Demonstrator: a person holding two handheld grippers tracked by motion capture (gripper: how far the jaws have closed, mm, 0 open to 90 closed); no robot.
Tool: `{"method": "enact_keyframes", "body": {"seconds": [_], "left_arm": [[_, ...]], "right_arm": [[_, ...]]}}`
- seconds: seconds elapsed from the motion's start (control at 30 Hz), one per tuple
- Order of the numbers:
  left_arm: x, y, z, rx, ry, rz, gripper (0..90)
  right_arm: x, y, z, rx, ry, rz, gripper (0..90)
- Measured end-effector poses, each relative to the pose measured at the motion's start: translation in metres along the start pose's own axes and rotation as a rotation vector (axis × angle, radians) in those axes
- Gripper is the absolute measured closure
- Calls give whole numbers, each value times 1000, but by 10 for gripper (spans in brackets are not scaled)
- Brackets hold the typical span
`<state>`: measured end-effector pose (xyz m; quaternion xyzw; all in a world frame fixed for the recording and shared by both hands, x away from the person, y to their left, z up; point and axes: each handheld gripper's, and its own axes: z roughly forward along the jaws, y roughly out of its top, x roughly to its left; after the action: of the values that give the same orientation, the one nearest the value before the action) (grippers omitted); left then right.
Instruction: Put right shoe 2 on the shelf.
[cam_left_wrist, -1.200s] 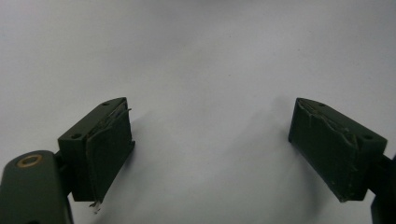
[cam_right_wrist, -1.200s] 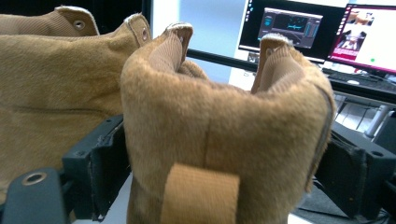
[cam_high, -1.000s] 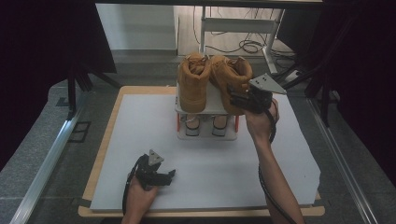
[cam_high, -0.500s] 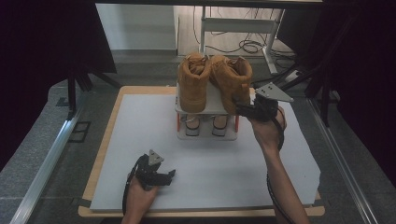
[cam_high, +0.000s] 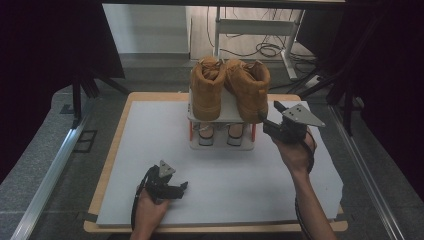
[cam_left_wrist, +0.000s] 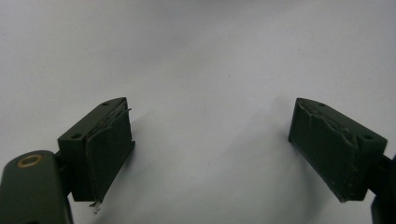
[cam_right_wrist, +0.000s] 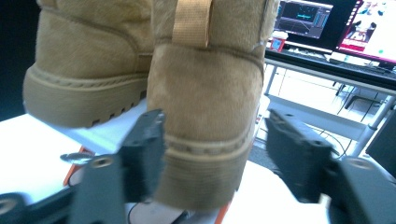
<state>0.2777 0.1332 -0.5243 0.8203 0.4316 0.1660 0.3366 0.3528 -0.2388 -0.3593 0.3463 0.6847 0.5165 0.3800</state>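
Note:
Two tan suede boots stand on top of a small white shoe rack (cam_high: 222, 146): the left boot (cam_high: 207, 90) and the right boot (cam_high: 247, 92). My right gripper (cam_high: 266, 119) is at the heel of the right boot (cam_right_wrist: 205, 93). Its jaws have just been closing and stand on either side of the heel. One pad (cam_right_wrist: 147, 149) is at the heel's edge, and a gap shows at the other pad (cam_right_wrist: 294, 154). My left gripper (cam_high: 179, 188) rests low on the white board (cam_left_wrist: 210, 56), open (cam_left_wrist: 210, 149) with nothing between its pads.
A pair of pale slippers (cam_high: 220, 132) sits on the rack's lower shelf. The white board (cam_high: 225, 175) lies on a wooden table (cam_high: 114, 150). Beyond it are a metal frame and cables (cam_high: 260, 30). Monitors (cam_right_wrist: 327, 23) show behind the boot.
My right gripper has moved right and down, from beside the right boot's upper part to its heel, and its jaws stand narrower. The left gripper has stayed put.

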Motion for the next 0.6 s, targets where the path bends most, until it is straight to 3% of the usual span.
{"method": "enact_keyframes", "body": {"seconds": [0.27, 0.4, 0.6], "left_arm": [[0, 0, 0, -3, 1, -3, 133], [0, 0, 0, -2, 1, -3, 133], [0, 0, 0, -3, 1, -3, 133]], "right_arm": [[-7, -17, -12, 51, 41, 34, 811], [-11, -26, -13, 72, 78, 53, 887], [-9, -31, -9, 88, 92, 38, 894]]}}
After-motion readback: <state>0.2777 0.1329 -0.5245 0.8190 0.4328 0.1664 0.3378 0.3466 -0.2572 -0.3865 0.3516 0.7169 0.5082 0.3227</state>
